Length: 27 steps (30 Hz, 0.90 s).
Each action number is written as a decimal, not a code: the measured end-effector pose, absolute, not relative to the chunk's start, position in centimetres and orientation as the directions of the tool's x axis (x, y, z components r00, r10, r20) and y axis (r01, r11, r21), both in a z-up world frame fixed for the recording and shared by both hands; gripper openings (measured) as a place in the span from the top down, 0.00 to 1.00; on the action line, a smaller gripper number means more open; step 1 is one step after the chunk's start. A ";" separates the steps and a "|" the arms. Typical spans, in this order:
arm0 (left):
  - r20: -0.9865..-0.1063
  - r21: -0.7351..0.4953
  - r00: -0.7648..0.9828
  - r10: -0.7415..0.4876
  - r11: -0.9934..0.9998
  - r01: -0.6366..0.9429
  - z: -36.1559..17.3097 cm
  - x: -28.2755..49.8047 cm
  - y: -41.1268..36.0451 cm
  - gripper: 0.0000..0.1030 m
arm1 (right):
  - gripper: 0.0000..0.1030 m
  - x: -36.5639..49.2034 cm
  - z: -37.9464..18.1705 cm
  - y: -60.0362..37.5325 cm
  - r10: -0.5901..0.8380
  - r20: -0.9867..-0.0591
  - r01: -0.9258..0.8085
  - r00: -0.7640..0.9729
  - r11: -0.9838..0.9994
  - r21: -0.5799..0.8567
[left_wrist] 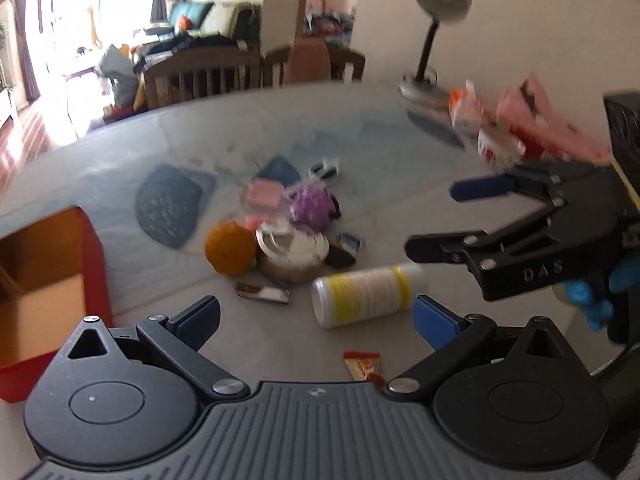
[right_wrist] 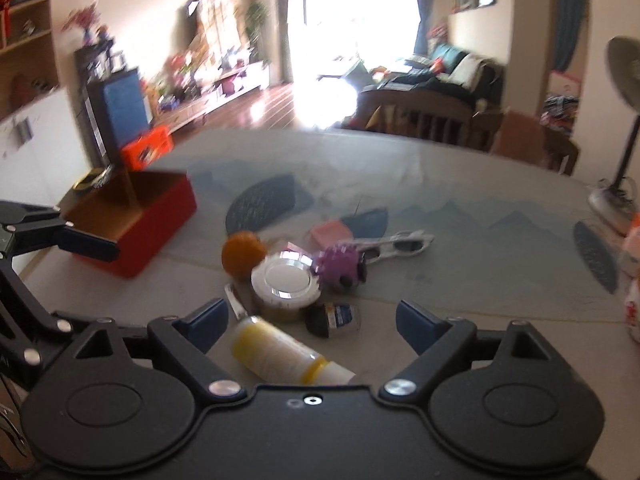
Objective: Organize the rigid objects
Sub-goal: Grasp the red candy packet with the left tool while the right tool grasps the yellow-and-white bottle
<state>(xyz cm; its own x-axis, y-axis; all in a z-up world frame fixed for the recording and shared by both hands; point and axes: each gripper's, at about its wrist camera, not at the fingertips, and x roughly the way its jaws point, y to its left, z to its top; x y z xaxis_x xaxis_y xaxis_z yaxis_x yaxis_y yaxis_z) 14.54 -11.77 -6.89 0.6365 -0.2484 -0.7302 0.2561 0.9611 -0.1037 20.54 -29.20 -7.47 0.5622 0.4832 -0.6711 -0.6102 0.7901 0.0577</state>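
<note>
Both grippers, left gripper [left_wrist: 318,316] and right gripper [right_wrist: 312,320], hold jaws wide, gripping nothing. White cylindrical plastic bottle with yellow label [left_wrist: 366,294] lies on the tabletop [left_wrist: 400,168] at six o'clock of the clutter; open red cardboard box [left_wrist: 48,280] at nine o'clock.

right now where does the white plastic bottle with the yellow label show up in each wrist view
Left wrist view: the white plastic bottle with the yellow label lies on its side right of centre, just ahead of the left gripper, near its right finger.
Right wrist view: the same bottle lies low in the centre, between the fingers of the right gripper, untouched.
Shared landmark: the round jar with the silver lid, just beyond the bottle in both.
</note>
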 end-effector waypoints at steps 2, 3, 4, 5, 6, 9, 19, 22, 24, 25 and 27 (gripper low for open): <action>-0.758 -0.116 0.599 -0.259 0.957 0.267 -8.2 15.2 -12.2 0.00 | 0.14 21.4 -8.5 -29.0 0.491 -0.704 -0.643 0.514 0.763 0.062; -0.769 -0.126 0.581 -0.265 0.955 0.268 -8.8 15.5 -12.4 0.00 | 0.16 21.6 -9.0 -28.8 0.497 -0.720 -0.667 0.485 0.742 0.063; -0.779 -0.139 0.563 -0.275 0.952 0.273 -9.4 15.7 -12.6 0.00 | 0.17 21.8 -9.4 -28.7 0.498 -0.732 -0.688 0.465 0.723 0.056; -0.787 -0.150 0.547 -0.284 0.949 0.278 -9.9 15.9 -12.8 0.00 | 0.18 22.0 -9.8 -28.4 0.496 -0.744 -0.707 0.447 0.706 0.046; -0.800 -0.151 0.529 -0.282 0.949 0.277 -10.5 16.2 -13.0 0.00 | 0.18 22.2 -10.2 -28.1 0.497 -0.758 -0.726 0.423 0.686 0.044; -0.826 -0.144 0.493 -0.275 0.947 0.287 -12.1 16.8 -13.7 0.00 | 0.22 22.8 -11.1 -27.5 0.496 -0.786 -0.766 0.369 0.641 0.045; -0.869 -0.157 0.407 -0.283 0.936 0.315 -14.5 17.3 -15.8 0.12 | 0.33 24.5 -13.1 -26.7 0.496 -0.826 -0.824 0.268 0.562 0.070; -0.877 -0.151 0.395 -0.272 0.939 0.310 -14.9 17.4 -16.3 0.23 | 0.35 24.9 -13.3 -26.7 0.505 -0.825 -0.834 0.252 0.546 0.080; -0.882 -0.149 0.387 -0.268 0.939 0.309 -15.2 17.3 -16.6 0.39 | 0.38 25.0 -13.4 -26.7 0.508 -0.827 -0.840 0.242 0.537 0.085; -0.884 -0.147 0.385 -0.265 0.940 0.308 -15.3 17.3 -16.8 0.41 | 0.38 25.1 -13.5 -26.6 0.508 -0.827 -0.841 0.240 0.534 0.084; -0.885 -0.131 0.390 -0.252 0.941 0.312 -15.3 17.2 -17.0 0.49 | 0.38 25.1 -13.5 -26.6 0.513 -0.826 -0.845 0.235 0.527 0.087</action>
